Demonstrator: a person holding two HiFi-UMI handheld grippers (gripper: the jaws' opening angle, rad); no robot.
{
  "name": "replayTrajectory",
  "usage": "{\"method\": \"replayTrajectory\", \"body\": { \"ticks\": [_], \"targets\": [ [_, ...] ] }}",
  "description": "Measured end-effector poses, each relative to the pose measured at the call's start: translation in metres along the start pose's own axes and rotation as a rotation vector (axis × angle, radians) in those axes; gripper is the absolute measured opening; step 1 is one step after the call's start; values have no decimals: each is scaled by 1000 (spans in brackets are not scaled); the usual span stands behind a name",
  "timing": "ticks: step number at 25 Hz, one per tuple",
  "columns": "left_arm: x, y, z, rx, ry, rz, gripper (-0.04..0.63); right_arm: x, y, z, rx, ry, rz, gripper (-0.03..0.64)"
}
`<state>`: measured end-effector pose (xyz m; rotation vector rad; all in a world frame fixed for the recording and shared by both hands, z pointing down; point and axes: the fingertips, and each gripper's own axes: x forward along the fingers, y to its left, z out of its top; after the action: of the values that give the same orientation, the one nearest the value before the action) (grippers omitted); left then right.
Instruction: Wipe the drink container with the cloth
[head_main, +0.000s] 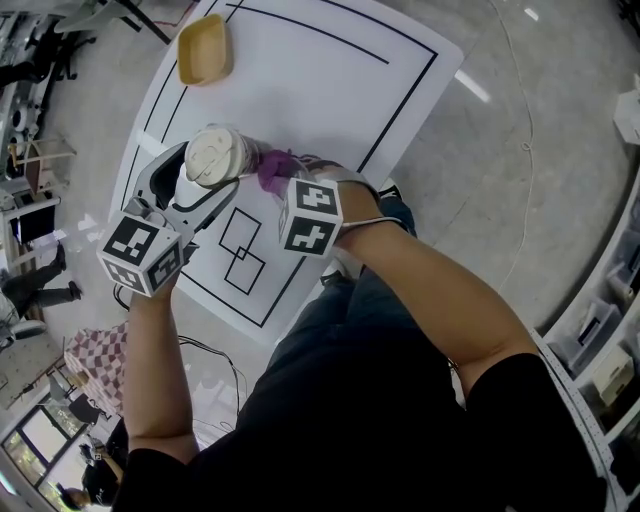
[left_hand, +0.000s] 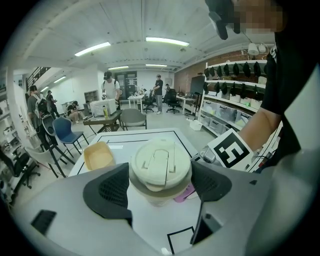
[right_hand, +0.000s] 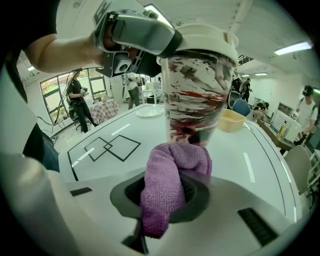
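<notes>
The drink container (head_main: 216, 156) is a clear tumbler with a cream lid (left_hand: 160, 164) and a red-and-dark pattern on its wall (right_hand: 196, 95). My left gripper (left_hand: 161, 184) is shut on it just under the lid and holds it upright above the white table (head_main: 330, 80). A purple cloth (right_hand: 167, 185) is pinched in my right gripper (right_hand: 165, 197), which is shut on it. The cloth (head_main: 275, 170) presses against the lower side of the tumbler, on its right in the head view.
A tan tray (head_main: 203, 49) lies at the far left of the table, also in the left gripper view as a tan tray (left_hand: 98, 155). Black outlined squares (head_main: 242, 250) mark the near table edge. Chairs (left_hand: 62, 132) and several people stand beyond the table.
</notes>
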<state>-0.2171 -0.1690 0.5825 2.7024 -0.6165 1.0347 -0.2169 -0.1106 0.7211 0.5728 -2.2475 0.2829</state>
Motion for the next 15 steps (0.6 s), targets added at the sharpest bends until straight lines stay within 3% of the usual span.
{"method": "replayTrajectory", "body": {
  "ticks": [9, 15],
  "targets": [
    [-1, -1, 3, 18, 15, -19, 407, -45, -13, -5, -19, 13, -15, 77],
    [-2, -1, 3, 26, 6, -38, 407, -86, -44, 29, -80, -64, -66, 75]
  ]
}}
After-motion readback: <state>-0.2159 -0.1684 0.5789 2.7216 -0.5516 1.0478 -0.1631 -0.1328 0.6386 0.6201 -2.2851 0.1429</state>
